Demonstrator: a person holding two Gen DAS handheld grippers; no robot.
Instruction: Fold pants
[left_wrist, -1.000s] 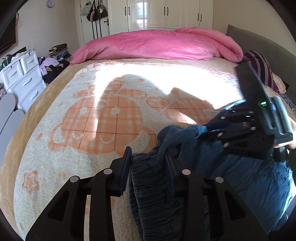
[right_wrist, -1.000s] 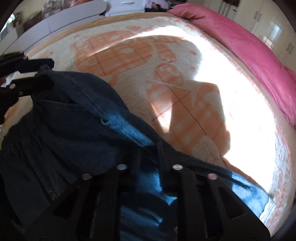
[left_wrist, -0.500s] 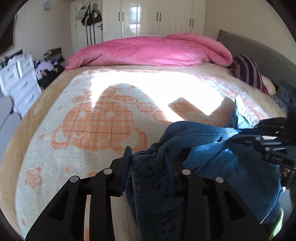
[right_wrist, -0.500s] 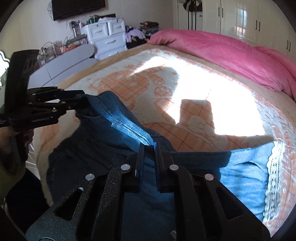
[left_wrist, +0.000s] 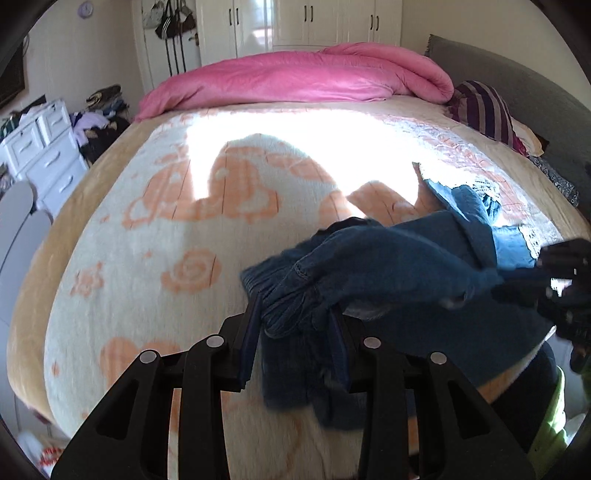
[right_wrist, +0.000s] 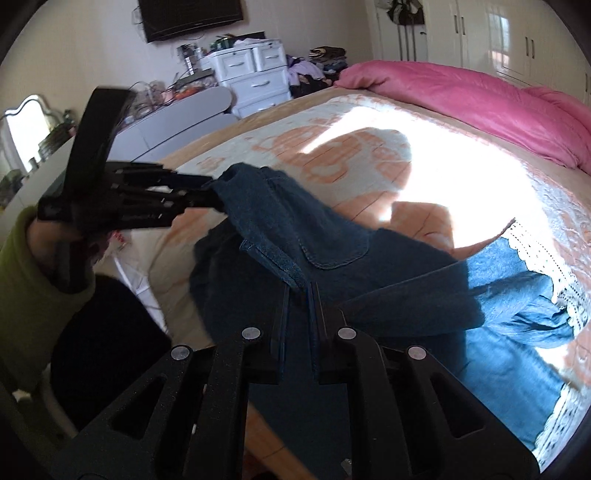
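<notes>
The blue denim pants (left_wrist: 388, 251) hang by their waistband between my two grippers above the near edge of the bed. My left gripper (left_wrist: 295, 321) is shut on a bunched end of the waistband. My right gripper (right_wrist: 300, 291) is shut on the waistband's other end, just beside a back pocket (right_wrist: 332, 240). In the right wrist view the left gripper (right_wrist: 212, 194) pulls the denim (right_wrist: 369, 280) to the left. In the left wrist view the right gripper (left_wrist: 554, 284) shows blurred at the right edge. The lace-trimmed legs (right_wrist: 517, 321) trail on the blanket.
The bed's cream and orange blanket (left_wrist: 184, 229) has a sunlit patch mid-bed. A pink duvet (left_wrist: 295, 77) lies across its far end, with a striped pillow (left_wrist: 484, 110) by the grey headboard (left_wrist: 517, 85). White drawers (left_wrist: 44, 147) and piled clothes stand to the left. A green sleeve (right_wrist: 22, 288) holds the left gripper.
Both grippers have drawn apart along the bed's near edge, and the waistband now stretches between them. The right gripper's view has swung round to face the left gripper. Both grips are unchanged.
</notes>
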